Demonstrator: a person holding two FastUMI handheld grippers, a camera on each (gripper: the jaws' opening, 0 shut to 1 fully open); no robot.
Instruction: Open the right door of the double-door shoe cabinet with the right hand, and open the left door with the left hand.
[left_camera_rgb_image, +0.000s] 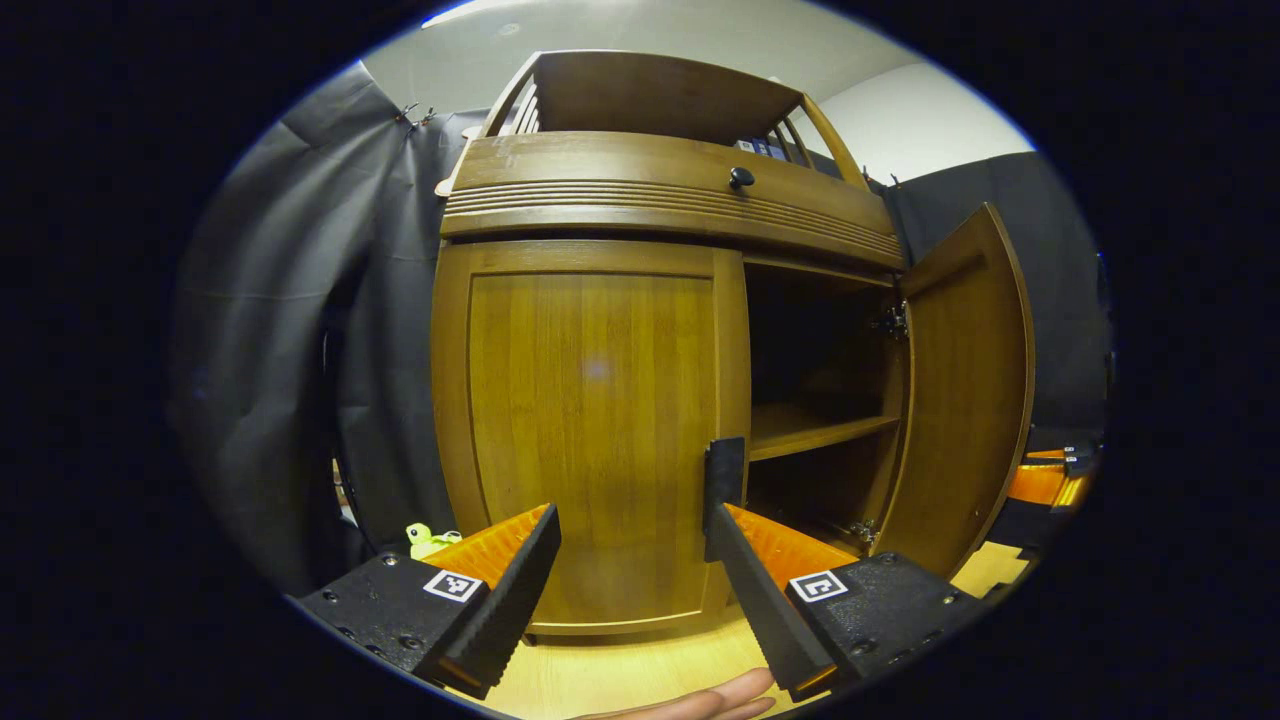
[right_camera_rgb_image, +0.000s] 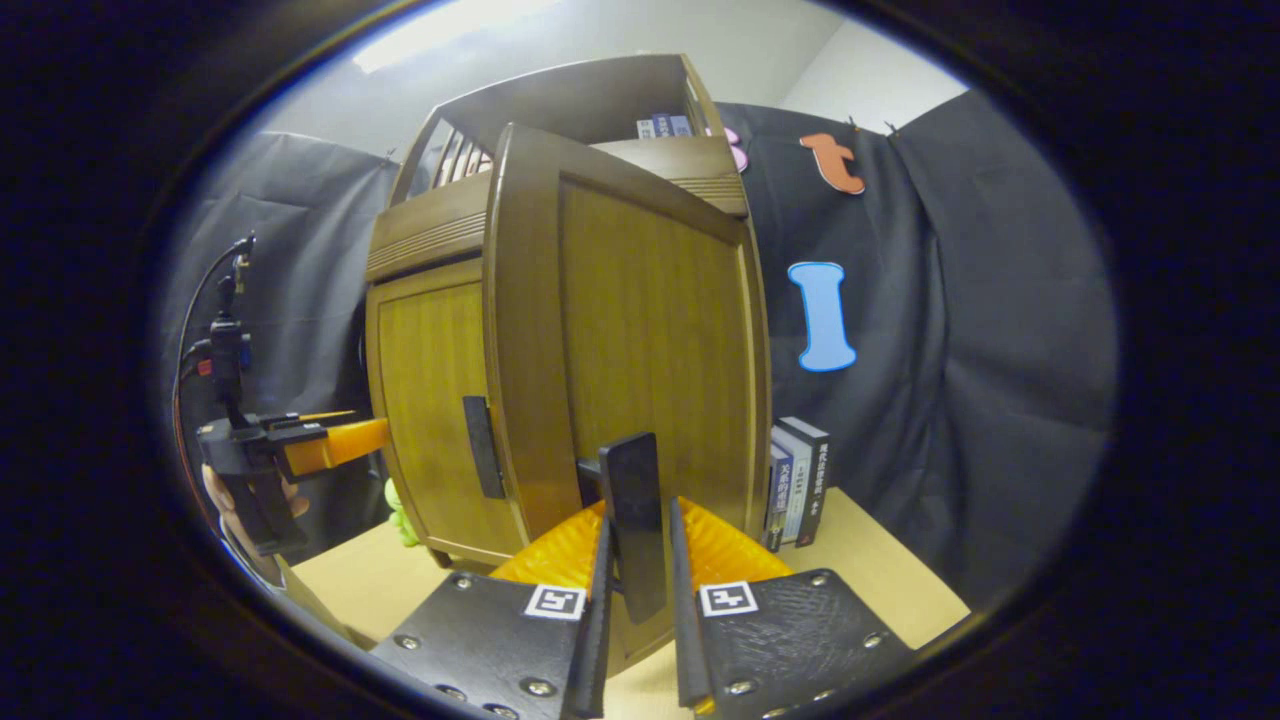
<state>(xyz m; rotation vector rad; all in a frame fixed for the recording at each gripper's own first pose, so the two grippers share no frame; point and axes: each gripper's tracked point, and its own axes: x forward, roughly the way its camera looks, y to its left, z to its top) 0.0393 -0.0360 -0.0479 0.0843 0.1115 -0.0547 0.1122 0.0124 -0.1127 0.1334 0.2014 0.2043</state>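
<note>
Shoe cabinet (left_camera_rgb_image: 600, 200), a brown wooden double-door unit with a ribbed drawer front and a railed top, stood on a light wooden floor (left_camera_rgb_image: 620, 680) against the black cloth wall. Its right door (left_camera_rgb_image: 965, 400) stood swung open, exposing a dark interior with one wooden shelf (left_camera_rgb_image: 815, 432); the contents deeper inside were too dark to make out. Its left door (left_camera_rgb_image: 590, 440) was closed, flush with the frame.

In the left gripper view, the left gripper (left_camera_rgb_image: 630, 540) was released, its fingers spread wide before the left door, with the dark vertical handle (left_camera_rgb_image: 724, 490) of that door just at the inner side of the right-hand finger; contact could not be determined. A hand was cut off at the bottom edge.

In the right gripper view, the right gripper (right_camera_rgb_image: 637, 590) was clenched on the dark vertical handle (right_camera_rgb_image: 632, 520) of the open right door, both fingers pressing its sides. Upright books (right_camera_rgb_image: 797, 480) stood beside the cabinet, partly hidden by the door. A small green toy (left_camera_rgb_image: 430, 540) lay at the cabinet's left foot, largely hidden.
</note>
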